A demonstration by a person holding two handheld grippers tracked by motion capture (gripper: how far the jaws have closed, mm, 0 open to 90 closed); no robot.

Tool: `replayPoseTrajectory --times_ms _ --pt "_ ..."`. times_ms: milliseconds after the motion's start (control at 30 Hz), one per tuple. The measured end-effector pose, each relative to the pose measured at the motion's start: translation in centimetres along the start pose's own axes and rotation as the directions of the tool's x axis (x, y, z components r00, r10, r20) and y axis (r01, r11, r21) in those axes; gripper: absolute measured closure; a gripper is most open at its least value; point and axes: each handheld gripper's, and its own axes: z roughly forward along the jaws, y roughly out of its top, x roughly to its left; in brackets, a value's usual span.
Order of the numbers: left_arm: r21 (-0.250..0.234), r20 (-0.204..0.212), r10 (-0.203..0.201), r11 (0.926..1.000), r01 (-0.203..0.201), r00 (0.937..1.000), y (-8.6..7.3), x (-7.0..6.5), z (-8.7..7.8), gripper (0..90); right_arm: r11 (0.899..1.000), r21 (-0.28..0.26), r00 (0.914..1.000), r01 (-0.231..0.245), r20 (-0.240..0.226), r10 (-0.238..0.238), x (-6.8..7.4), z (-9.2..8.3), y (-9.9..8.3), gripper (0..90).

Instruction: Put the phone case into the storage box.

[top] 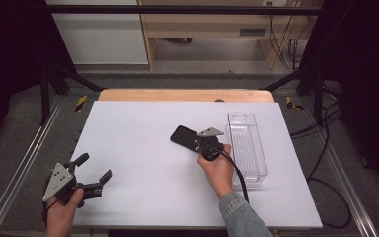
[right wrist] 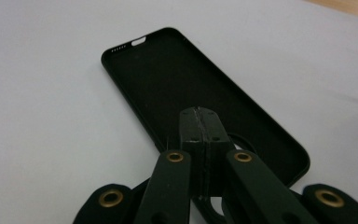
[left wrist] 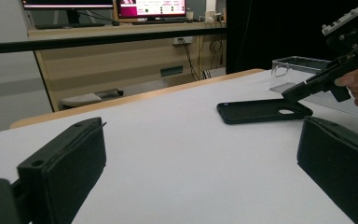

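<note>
My right hand-held gripper [right wrist: 199,122] pressed together over flat black phone case [right wrist: 186,88]; left hand-held gripper [top: 93,172] wide, empty; high view adds clear plastic bin [top: 247,148] beside case.

The black phone case [top: 184,137] lies flat, hollow side up, seemingly empty, slightly toward three o'clock of centre.

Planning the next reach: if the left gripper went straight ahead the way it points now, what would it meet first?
Probably the black phone case, lying flat on the white table ahead of the open left gripper, slightly toward its right jaw. The right gripper already rests on the case's far end. Depth is uncertain.
</note>
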Motion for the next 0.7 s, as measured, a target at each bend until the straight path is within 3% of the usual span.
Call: replayPoseTrajectory --times_ms 367,700 --pt "0.009 0.014 0.007 0.9999 -0.007 0.9999 0.0 -0.2 0.2 1.4 0.999 0.041 0.9995 -0.017 0.028 0.016 -0.2 0.5 -0.7 90.0" --pt "0.011 0.018 0.004 0.9999 -0.005 0.9998 0.0 -0.2 0.2 1.4 0.999 0.036 0.9995 -0.030 -0.006 0.030 -0.1 1.6 -0.6 89.9"
